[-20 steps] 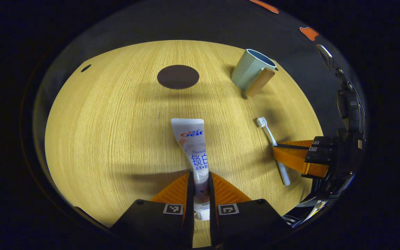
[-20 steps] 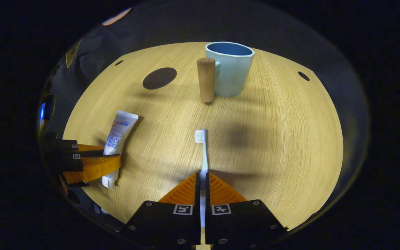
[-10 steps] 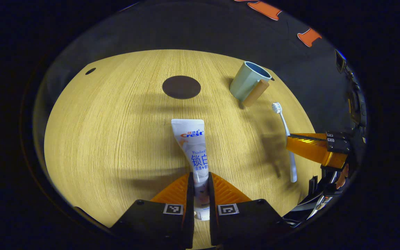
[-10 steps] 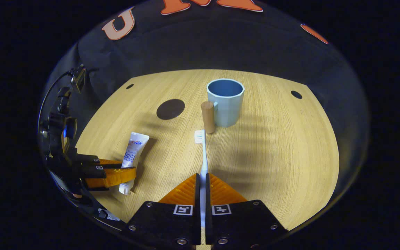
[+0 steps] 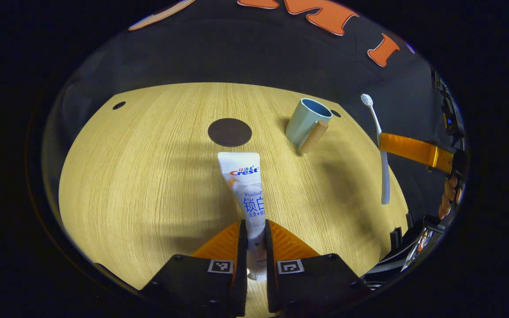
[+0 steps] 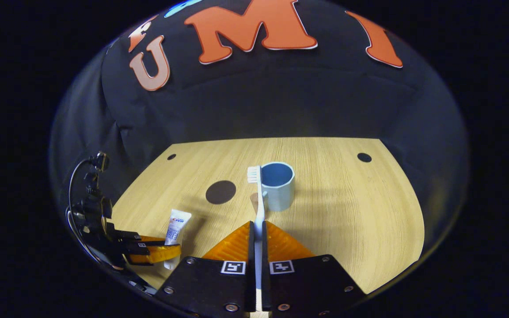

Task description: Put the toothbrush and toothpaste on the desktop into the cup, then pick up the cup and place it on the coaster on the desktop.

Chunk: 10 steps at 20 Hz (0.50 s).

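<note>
Left gripper view first: the left gripper [image 5: 254,247] is seen at the bottom centre, its fingers clamped on the cap end of the toothpaste [image 5: 246,190], so the flat crimped end points up the frame toward the coaster [image 5: 229,132]. The grip near the cap looks chosen so the tube can be tipped into the cup [image 5: 303,127], which stands upper right of centre on the desktop [image 5: 139,176], its wooden handle turned toward the camera. At the right edge the right gripper [image 5: 389,148] is seen holding the toothbrush [image 5: 380,150] upright, bristles at the top, clear of the wood.

Right gripper view next: the fingers are closed on the toothbrush handle low down, and the brush head is lined up just left of the cup's mouth at centre frame, presumably for a drop-in. At lower left the toothpaste is held by the other gripper, and the coaster lies left of the cup, nothing on it.
</note>
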Available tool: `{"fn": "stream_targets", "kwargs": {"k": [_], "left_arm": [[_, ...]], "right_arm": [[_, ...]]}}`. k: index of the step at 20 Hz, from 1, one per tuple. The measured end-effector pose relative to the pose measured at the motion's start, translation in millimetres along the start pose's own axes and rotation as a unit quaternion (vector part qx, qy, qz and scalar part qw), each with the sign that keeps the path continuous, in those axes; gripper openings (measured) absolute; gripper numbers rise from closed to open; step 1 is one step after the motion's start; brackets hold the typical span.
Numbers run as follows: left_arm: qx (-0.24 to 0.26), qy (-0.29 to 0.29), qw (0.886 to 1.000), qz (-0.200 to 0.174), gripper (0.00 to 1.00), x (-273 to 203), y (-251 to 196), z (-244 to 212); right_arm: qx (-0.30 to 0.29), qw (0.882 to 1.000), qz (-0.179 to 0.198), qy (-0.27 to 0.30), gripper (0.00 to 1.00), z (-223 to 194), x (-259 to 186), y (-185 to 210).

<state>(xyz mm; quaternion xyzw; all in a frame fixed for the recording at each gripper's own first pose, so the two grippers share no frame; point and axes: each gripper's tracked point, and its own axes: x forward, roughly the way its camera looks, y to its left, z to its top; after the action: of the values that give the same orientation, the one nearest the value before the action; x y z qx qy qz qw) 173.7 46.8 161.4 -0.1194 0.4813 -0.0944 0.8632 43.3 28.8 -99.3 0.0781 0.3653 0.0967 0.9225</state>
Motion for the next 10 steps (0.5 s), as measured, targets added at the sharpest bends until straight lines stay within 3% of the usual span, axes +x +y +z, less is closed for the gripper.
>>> {"fn": "stream_targets", "kwargs": {"k": [10], "left_arm": [[0.020, -0.079, 0.997, 0.001, 0.22, -20, 1, 27]], "right_arm": [[-0.009, 0.991, 0.009, -0.137, 0.05, 65, 7, -1]]}}
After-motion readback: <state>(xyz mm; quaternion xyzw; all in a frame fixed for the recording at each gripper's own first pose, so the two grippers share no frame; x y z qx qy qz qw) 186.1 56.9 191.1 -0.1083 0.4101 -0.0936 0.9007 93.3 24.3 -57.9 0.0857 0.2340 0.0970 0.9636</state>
